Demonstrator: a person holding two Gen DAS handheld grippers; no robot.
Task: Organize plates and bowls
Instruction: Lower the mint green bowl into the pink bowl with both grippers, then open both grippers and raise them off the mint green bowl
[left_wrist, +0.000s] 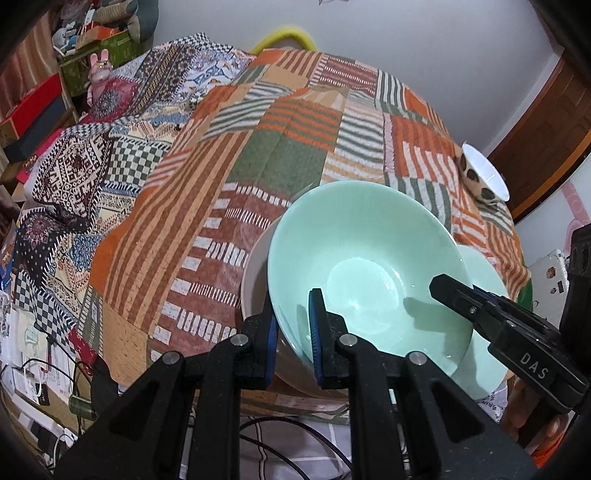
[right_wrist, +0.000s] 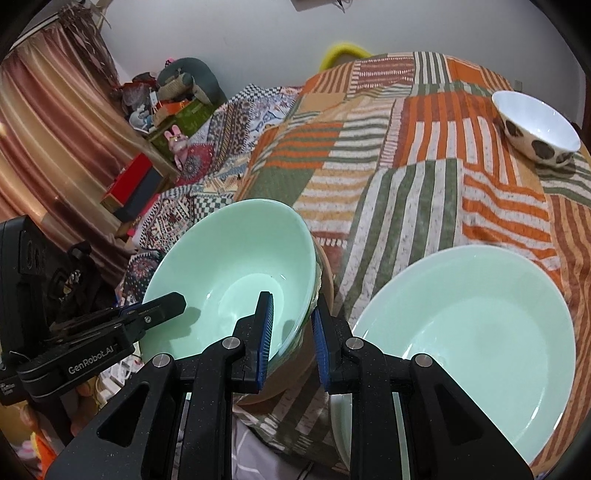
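Note:
A mint-green bowl (left_wrist: 369, 266) (right_wrist: 229, 273) hangs tilted just over a beige bowl (left_wrist: 253, 273) (right_wrist: 327, 277) near the front edge of the table. My left gripper (left_wrist: 293, 328) (right_wrist: 173, 304) is shut on its near-left rim. My right gripper (right_wrist: 291, 328) (left_wrist: 448, 291) is shut on the opposite rim, one finger inside the bowl. I cannot tell whether the green bowl touches the beige one. A mint-green plate (right_wrist: 461, 332) (left_wrist: 484, 273) lies to the right of them. A white bowl with dark spots (right_wrist: 535, 125) (left_wrist: 484, 177) stands at the far right.
The table wears a striped patchwork cloth (left_wrist: 288, 155) (right_wrist: 406, 184). A patterned quilt (left_wrist: 74, 177) is heaped at the left, with boxes and clutter (left_wrist: 37, 110) behind it. Cables and white devices (left_wrist: 37, 376) lie on the floor below the front edge.

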